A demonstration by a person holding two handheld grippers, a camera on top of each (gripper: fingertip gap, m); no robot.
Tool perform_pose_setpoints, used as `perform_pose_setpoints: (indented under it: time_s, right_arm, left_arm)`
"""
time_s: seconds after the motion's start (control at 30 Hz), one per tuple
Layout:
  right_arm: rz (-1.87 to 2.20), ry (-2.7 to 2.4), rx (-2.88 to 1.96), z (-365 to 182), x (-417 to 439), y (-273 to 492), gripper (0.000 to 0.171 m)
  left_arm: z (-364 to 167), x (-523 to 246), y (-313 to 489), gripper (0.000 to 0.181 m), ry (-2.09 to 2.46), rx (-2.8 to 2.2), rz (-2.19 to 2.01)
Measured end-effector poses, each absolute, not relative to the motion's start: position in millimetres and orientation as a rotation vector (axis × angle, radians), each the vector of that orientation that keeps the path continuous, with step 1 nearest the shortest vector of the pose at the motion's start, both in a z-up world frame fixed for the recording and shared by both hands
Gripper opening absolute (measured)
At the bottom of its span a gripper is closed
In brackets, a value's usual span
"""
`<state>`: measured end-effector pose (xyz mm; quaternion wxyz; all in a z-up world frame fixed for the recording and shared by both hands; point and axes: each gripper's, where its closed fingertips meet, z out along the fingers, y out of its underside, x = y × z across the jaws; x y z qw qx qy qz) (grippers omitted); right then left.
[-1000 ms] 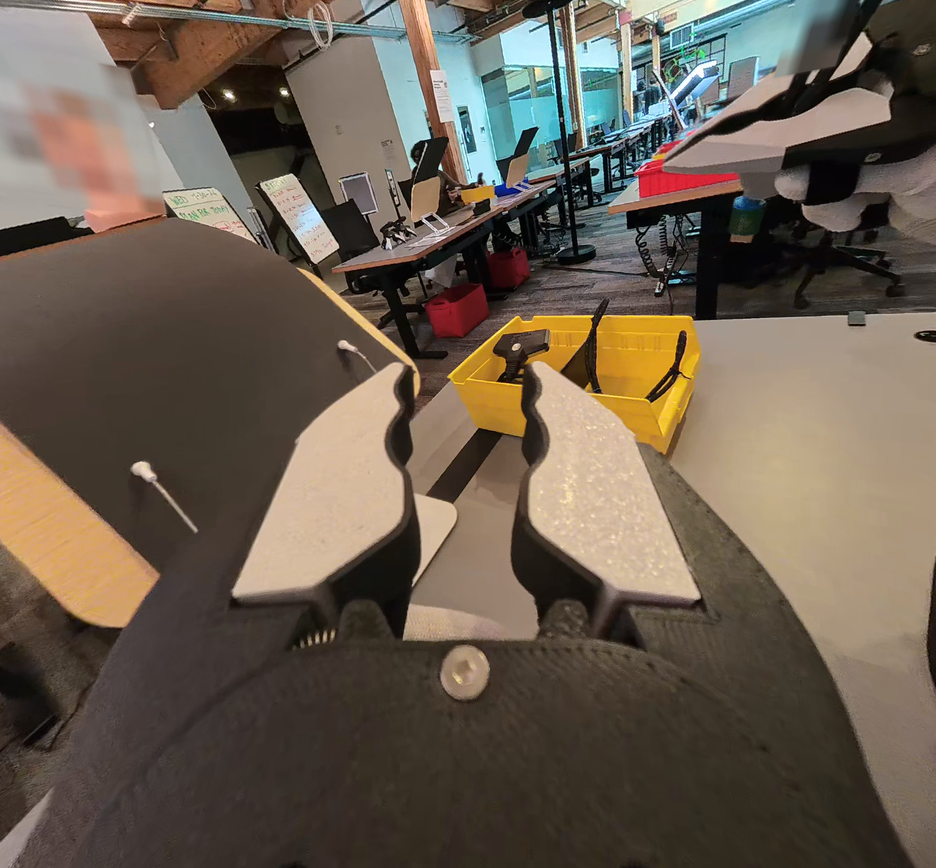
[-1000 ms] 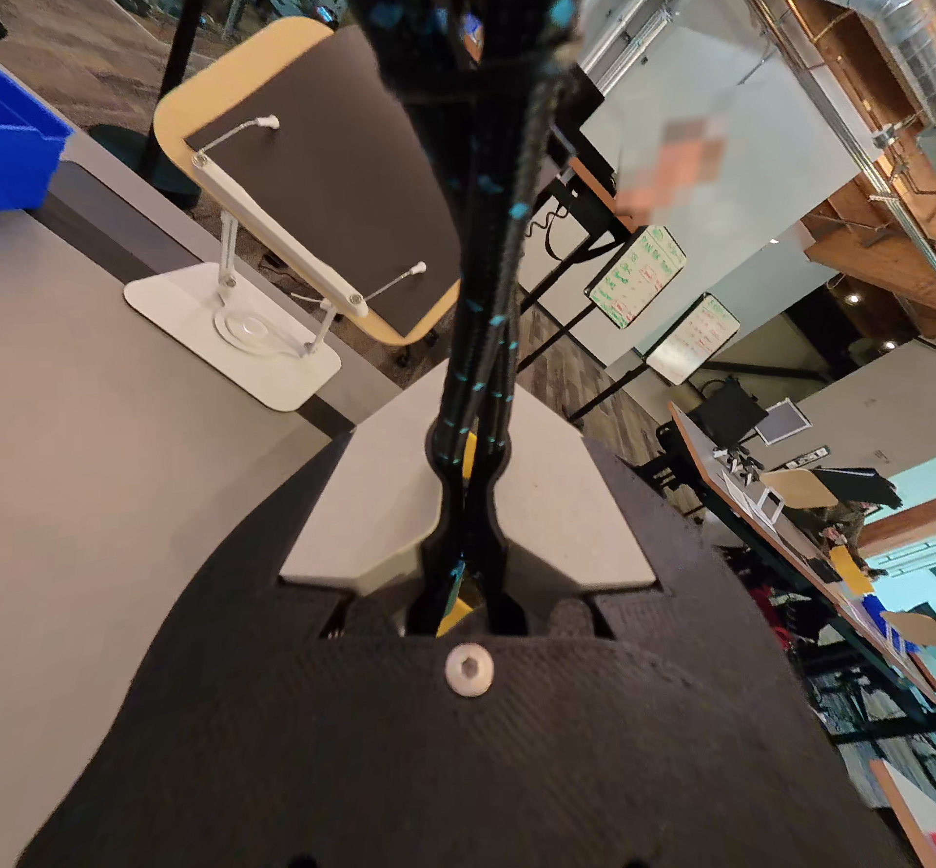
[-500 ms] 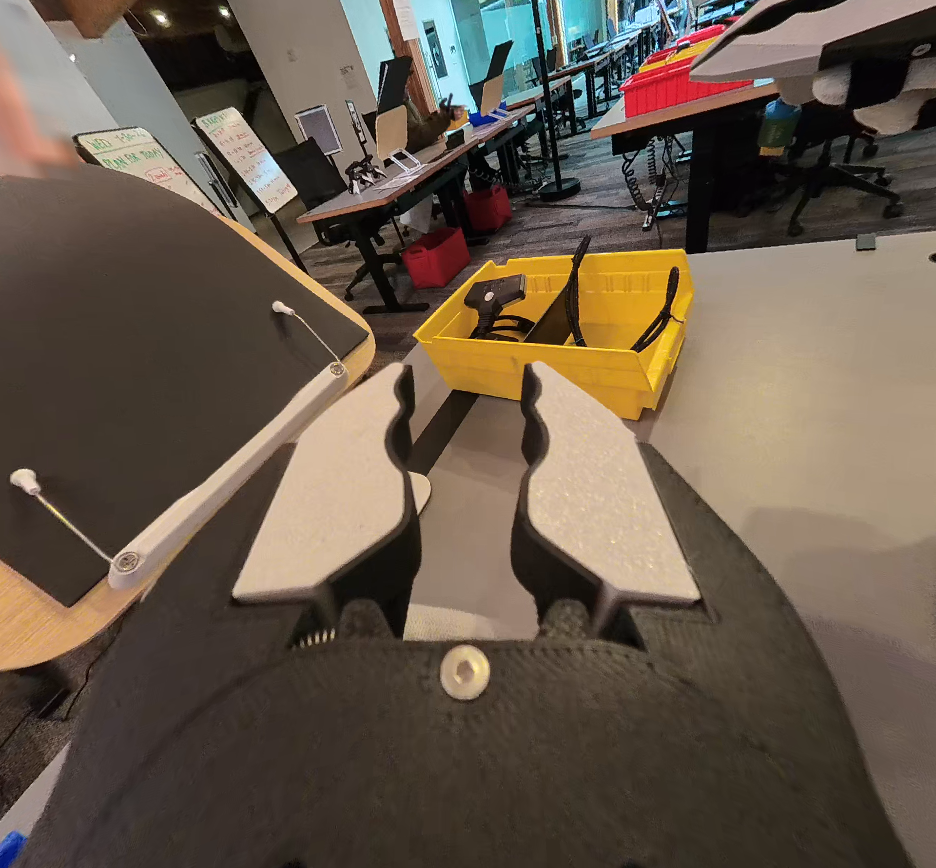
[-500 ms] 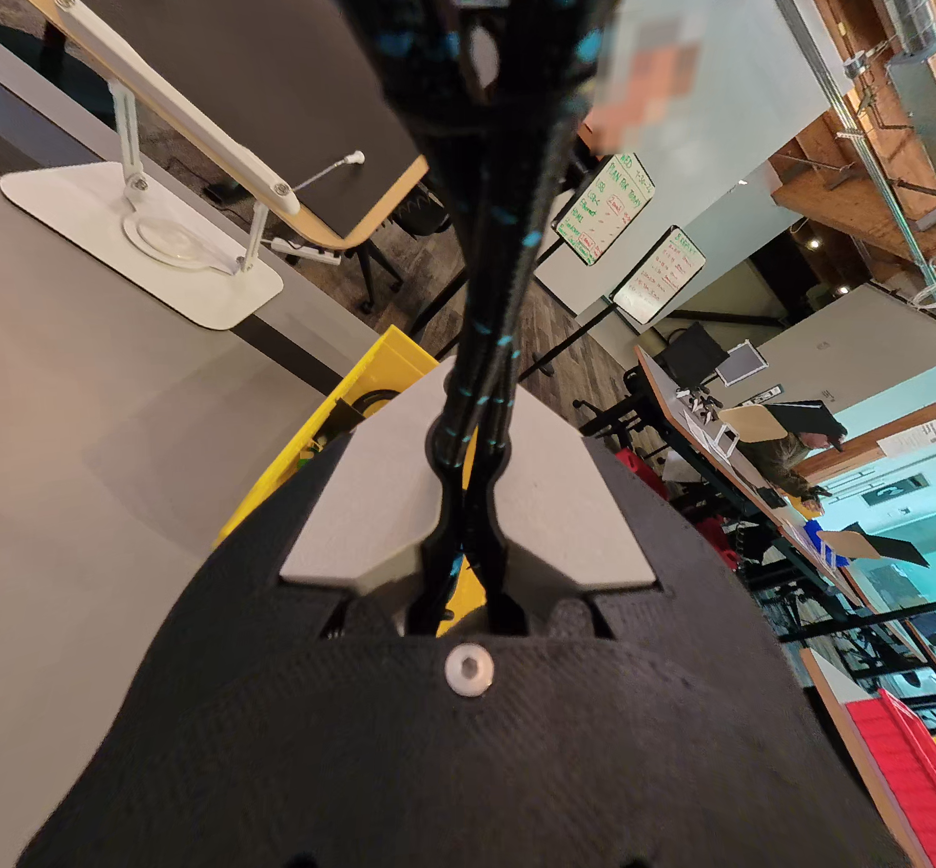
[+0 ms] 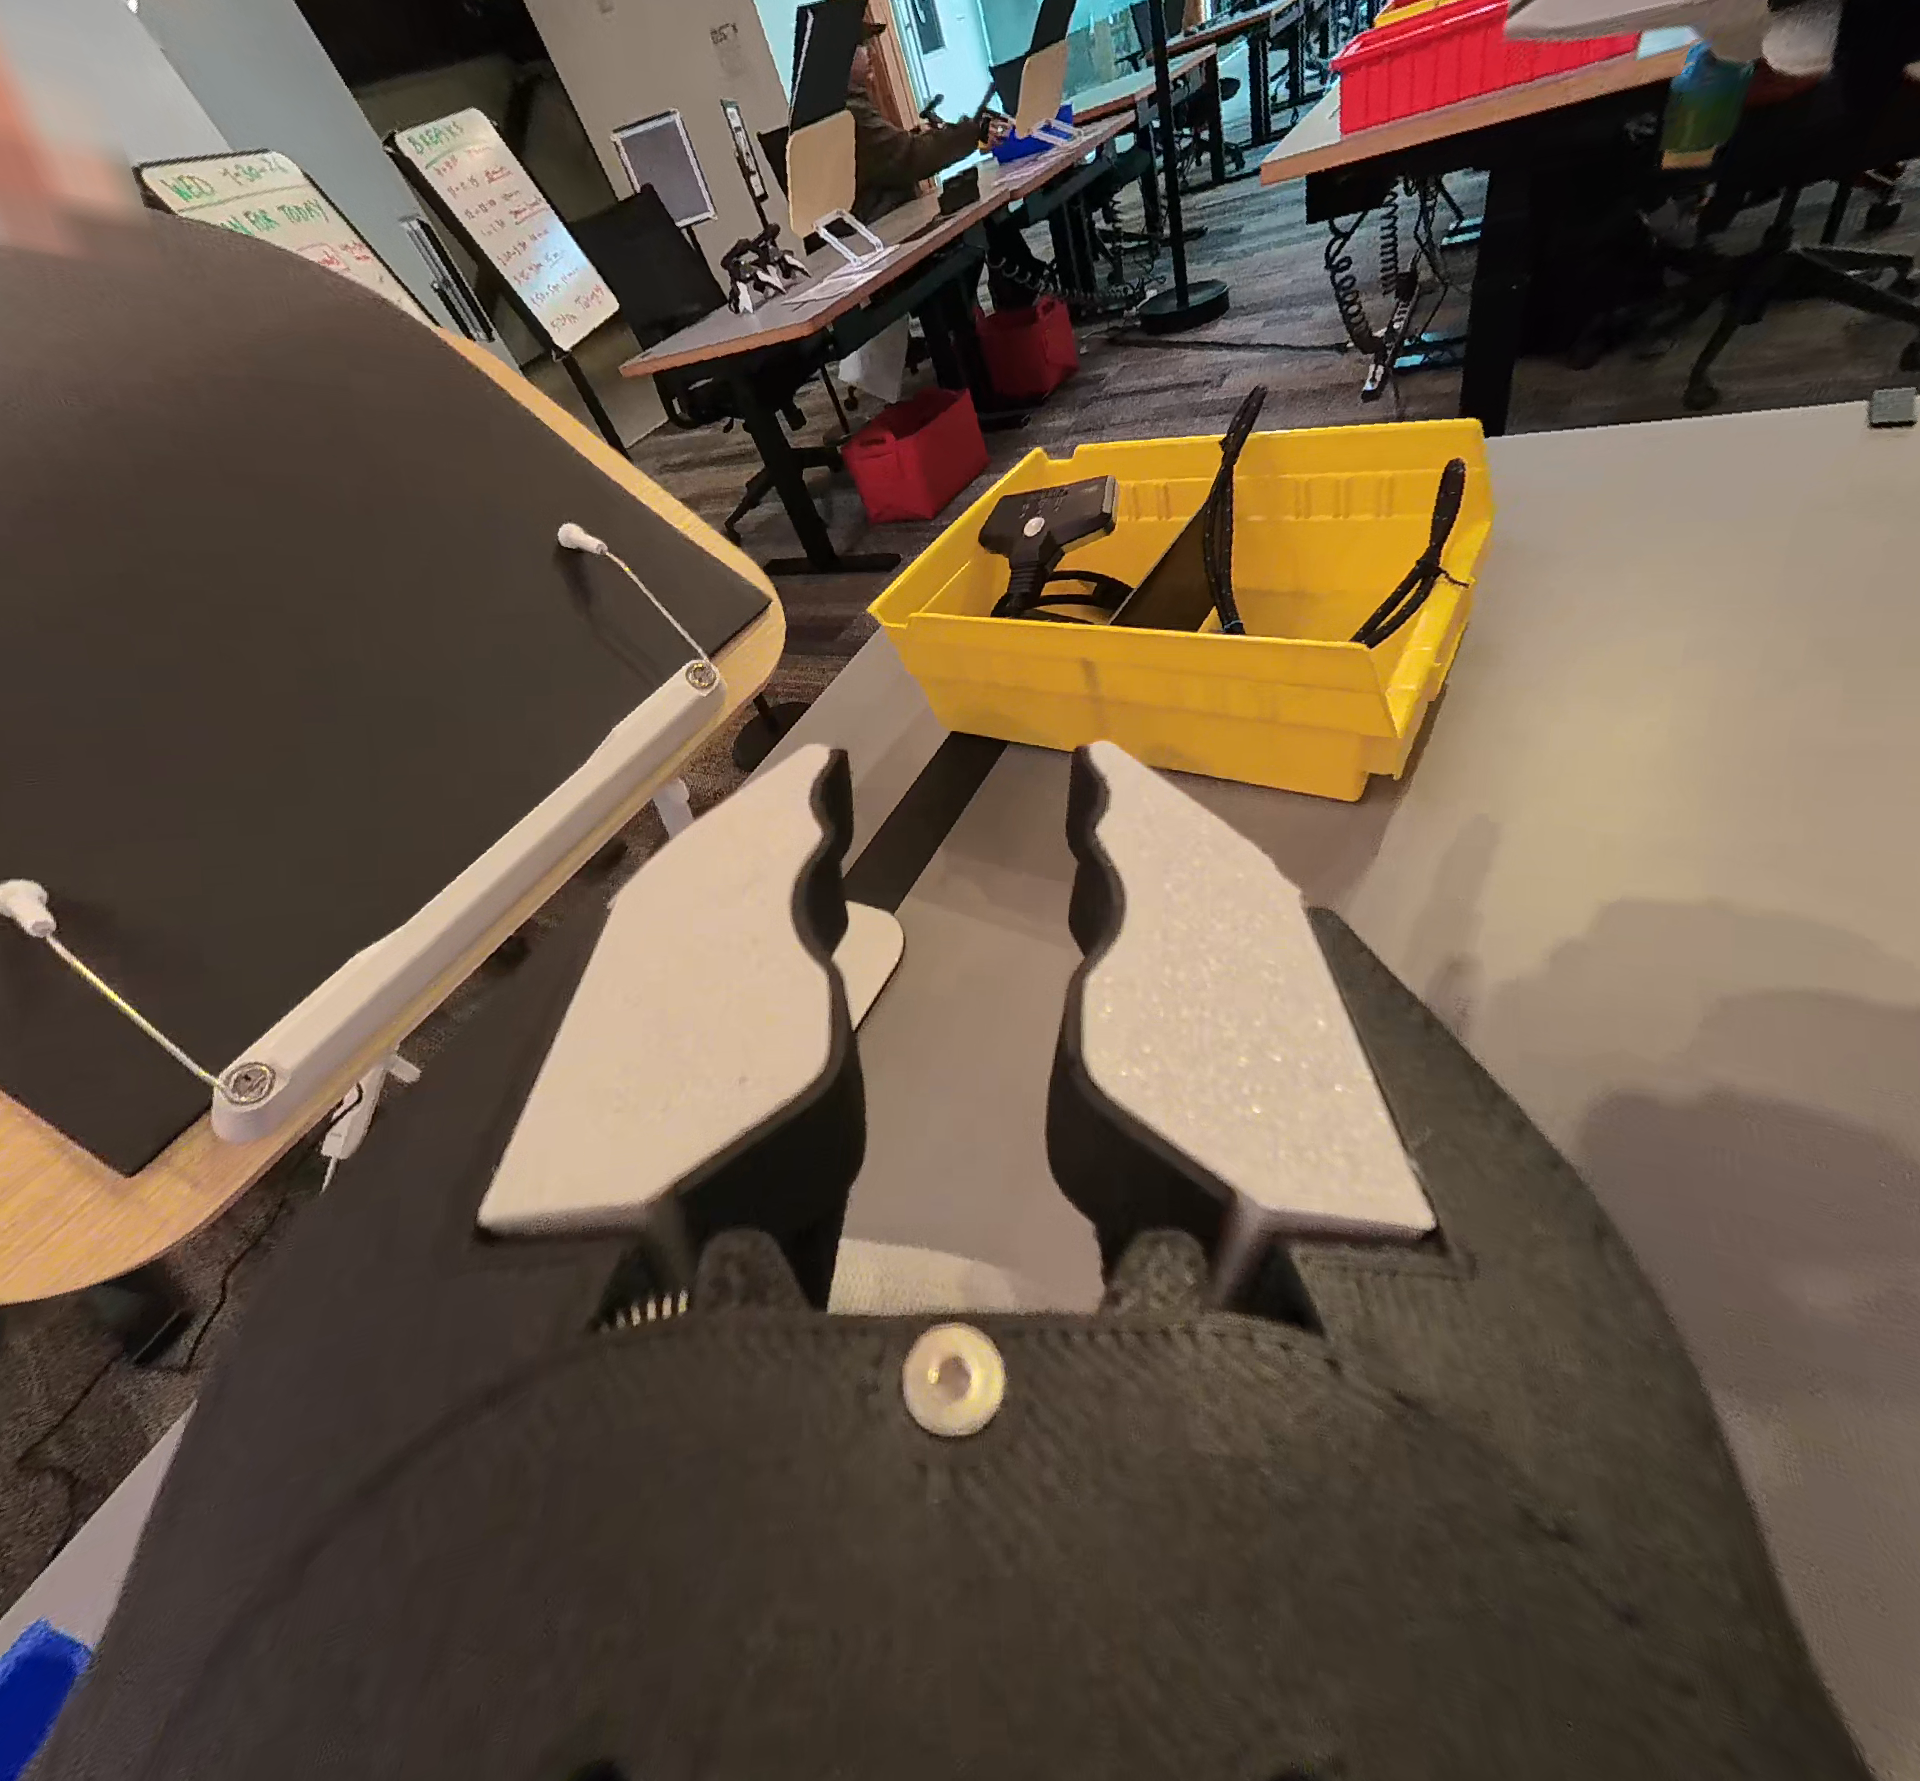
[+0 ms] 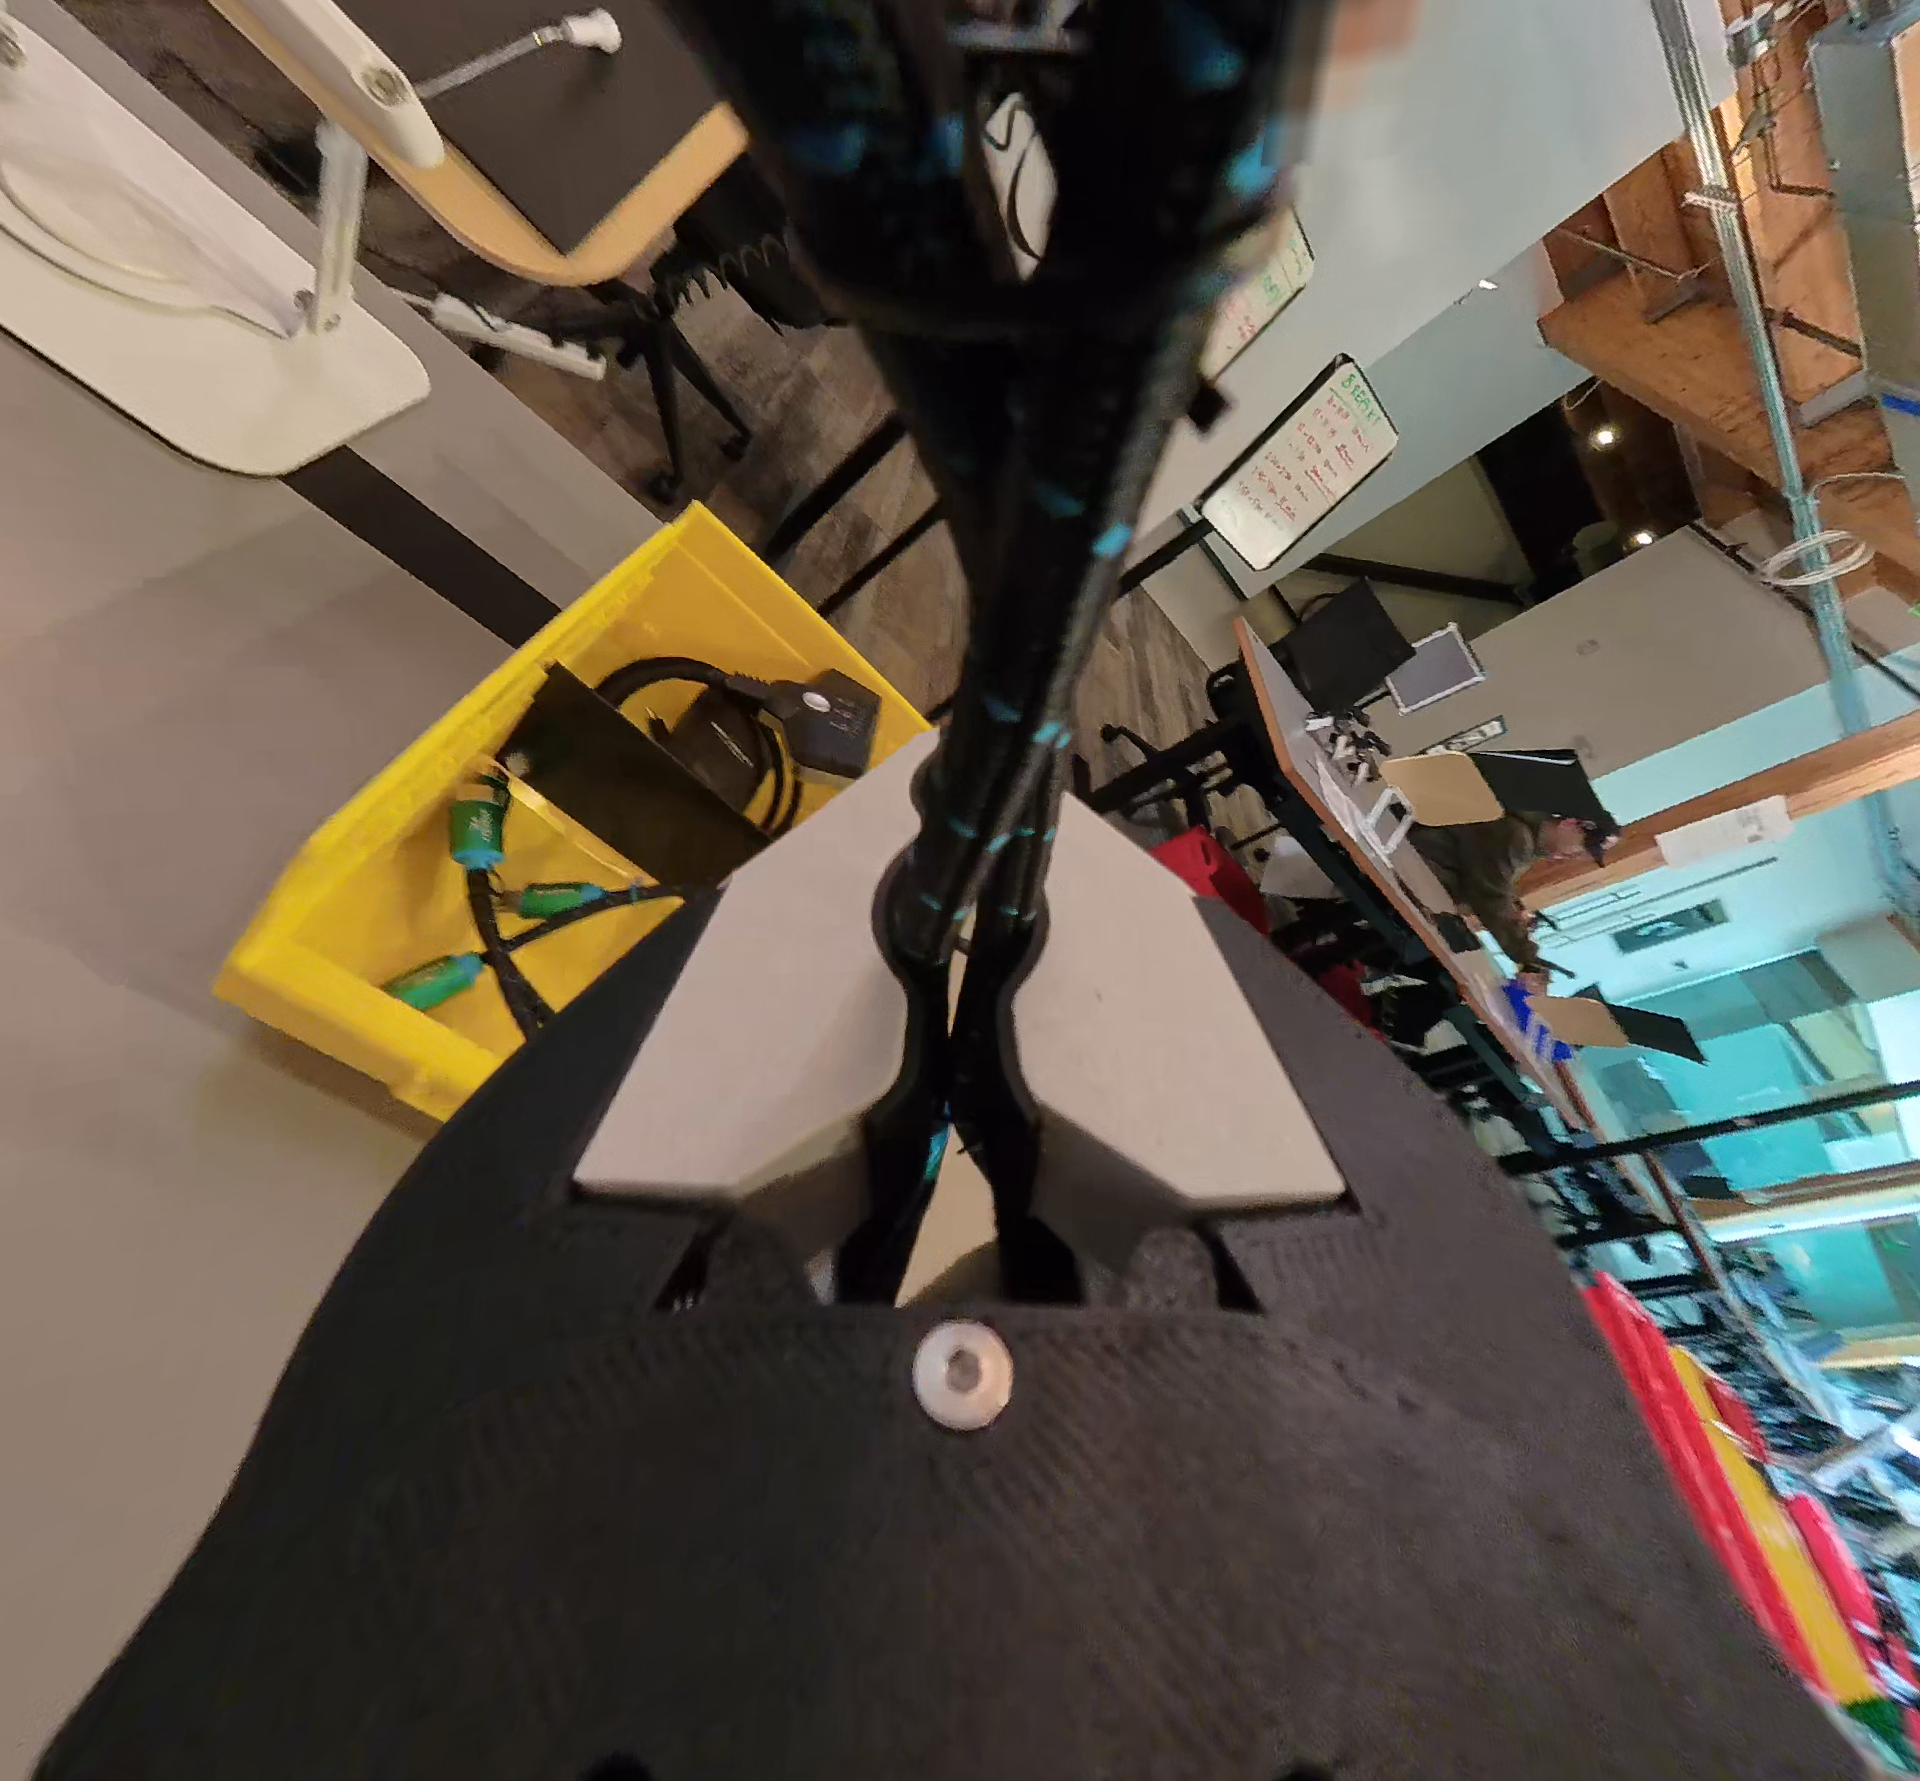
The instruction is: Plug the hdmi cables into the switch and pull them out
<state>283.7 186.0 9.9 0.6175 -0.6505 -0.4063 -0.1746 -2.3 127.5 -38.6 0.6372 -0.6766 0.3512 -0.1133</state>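
**Cable bundle lifted, bin coming into reach**

My right gripper [image 6: 961, 858] is clenched on a bundle of braided black HDMI cables [image 6: 997, 588] flecked with blue, and the strands run up and away from my jaws, tied together higher up. My left gripper [image 5: 951, 817] hangs released and holds nothing, its jaws apart above the grey tabletop [image 5: 1662, 796].

What has changed over the last second: my right-hand view has swung from the white stand and its tilted board toward the yellow bin [image 6: 332, 993], which a second ago was out of sight and now fills the lower left. On the left side, the bin [image 5: 1164, 703] has drawn closer and sits straight ahead of my open jaws.

Inside the bin, the black switch [image 5: 1049, 510] lies in the far compartment behind a dark divider, with its own lead coiled under it. The nearer compartment holds more cable ends with green plugs [image 6: 473, 827] (three, as far as I can tell).

I judge this as the fetching stage: cables in hand, nothing plugged yet. The switch has to come out onto the tabletop next, and my free left gripper looks best placed for that.
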Motion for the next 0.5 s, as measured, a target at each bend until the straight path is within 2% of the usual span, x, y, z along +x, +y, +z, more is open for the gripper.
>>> perform_pose_setpoints:
  time_s: [0.03,0.5]
  right_arm:
    - [-0.433,-0.947,-1.498,10,287,189,0.000]
    - [-1.113,-1.325,-1.358,-25,318,252,0.000]
  left_arm:
    - [-39,-3,128,0.039,0.800,-1.548,-0.258]
    - [-47,-11,133,0.039,0.792,-1.573,-0.254]
